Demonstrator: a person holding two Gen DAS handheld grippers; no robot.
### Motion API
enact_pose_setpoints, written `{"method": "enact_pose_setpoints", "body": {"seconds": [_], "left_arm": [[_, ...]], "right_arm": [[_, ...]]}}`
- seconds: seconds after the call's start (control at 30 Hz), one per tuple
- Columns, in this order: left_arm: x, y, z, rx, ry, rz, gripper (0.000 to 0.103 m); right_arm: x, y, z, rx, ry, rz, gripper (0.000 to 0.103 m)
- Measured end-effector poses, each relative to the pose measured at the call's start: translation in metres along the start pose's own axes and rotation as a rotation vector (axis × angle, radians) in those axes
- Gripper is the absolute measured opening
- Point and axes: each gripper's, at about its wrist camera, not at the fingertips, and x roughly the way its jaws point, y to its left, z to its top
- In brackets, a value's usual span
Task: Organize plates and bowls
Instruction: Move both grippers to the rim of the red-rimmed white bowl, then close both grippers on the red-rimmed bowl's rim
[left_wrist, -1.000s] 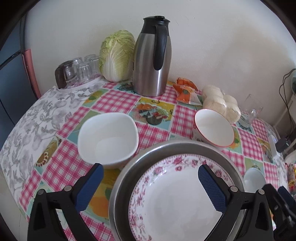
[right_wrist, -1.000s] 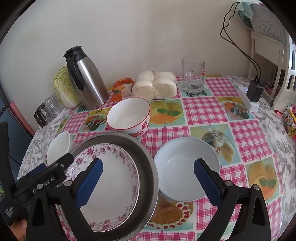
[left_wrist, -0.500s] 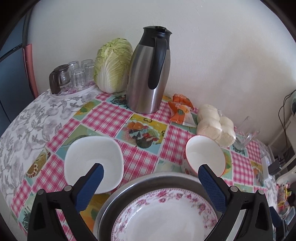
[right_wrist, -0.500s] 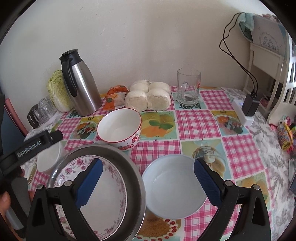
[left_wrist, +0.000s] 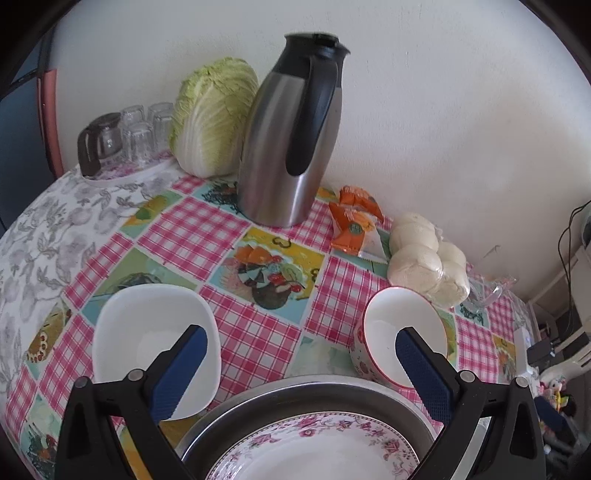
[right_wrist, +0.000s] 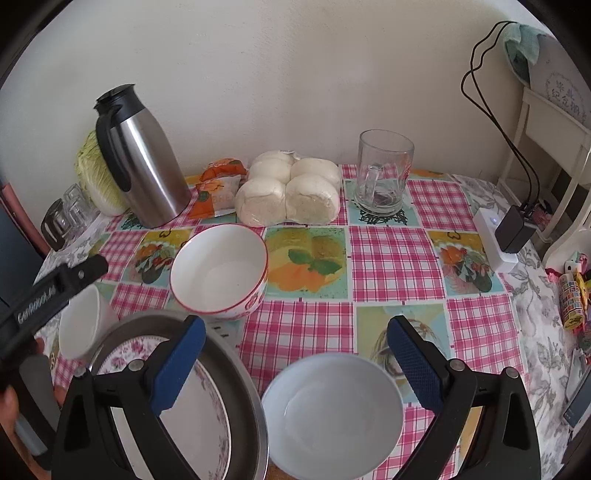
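A floral plate (left_wrist: 314, 446) (right_wrist: 207, 398) lies inside a steel basin (left_wrist: 332, 393) (right_wrist: 243, 391) at the table's near edge. Left of the basin sits a white square bowl (left_wrist: 147, 332) (right_wrist: 79, 325). Behind the basin stands a red-rimmed bowl (left_wrist: 402, 339) (right_wrist: 218, 273). A pale round bowl (right_wrist: 332, 413) rests to the basin's right. My left gripper (left_wrist: 301, 373) hangs open above the basin's far rim, holding nothing. My right gripper (right_wrist: 295, 365) is open too, between the basin and the pale bowl. The left gripper's black body (right_wrist: 48, 291) shows at the right wrist view's left edge.
Along the wall stand a steel thermos jug (left_wrist: 291, 147) (right_wrist: 140, 162), a cabbage (left_wrist: 214, 118), small glasses (left_wrist: 140, 136), an orange packet (left_wrist: 351, 225), bagged buns (right_wrist: 291, 192) and a glass mug (right_wrist: 384, 173). A power strip with charger (right_wrist: 502, 236) lies at the right.
Both grippers have drawn back and risen, so the basin and bowls sit lower in each view. Both stay open. No dish has moved.
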Motion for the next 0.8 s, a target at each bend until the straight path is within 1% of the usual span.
{"method": "enact_pose_setpoints", "body": {"seconds": [0.17, 0.23, 0.33, 0.4, 0.47, 0.63, 0.7, 0.73, 0.77, 0.8], "left_arm": [[0.018, -0.004, 0.002, 0.038, 0.050, 0.004, 0.103], [0.025, -0.005, 0.002, 0.042, 0.078, 0.001, 0.103], [0.034, -0.009, 0.003, 0.062, 0.089, 0.016, 0.102], [0.040, -0.011, 0.003, 0.061, 0.101, 0.016, 0.102], [0.046, -0.012, 0.004, 0.048, 0.119, -0.004, 0.100], [0.061, -0.016, 0.001, 0.052, 0.154, -0.036, 0.085], [0.067, -0.016, 0.000, 0.045, 0.170, -0.058, 0.082], [0.070, -0.016, 0.000, 0.043, 0.175, -0.066, 0.080], [0.072, -0.016, 0.000, 0.041, 0.177, -0.072, 0.079], [0.074, -0.016, 0.000, 0.040, 0.184, -0.079, 0.077]], "right_arm": [[0.006, -0.003, 0.027, -0.007, 0.047, -0.014, 0.099], [0.009, -0.005, 0.036, 0.009, 0.062, -0.012, 0.099], [0.016, -0.008, 0.051, 0.048, 0.084, -0.011, 0.099], [0.021, -0.009, 0.058, 0.052, 0.084, -0.022, 0.099], [0.029, -0.006, 0.063, 0.046, 0.092, -0.020, 0.099], [0.057, 0.003, 0.059, 0.051, 0.138, -0.026, 0.099], [0.067, 0.009, 0.055, 0.042, 0.150, -0.029, 0.097], [0.072, 0.012, 0.054, 0.032, 0.154, -0.030, 0.093], [0.075, 0.015, 0.053, 0.025, 0.156, -0.028, 0.086], [0.078, 0.019, 0.052, 0.019, 0.159, -0.024, 0.083]]}}
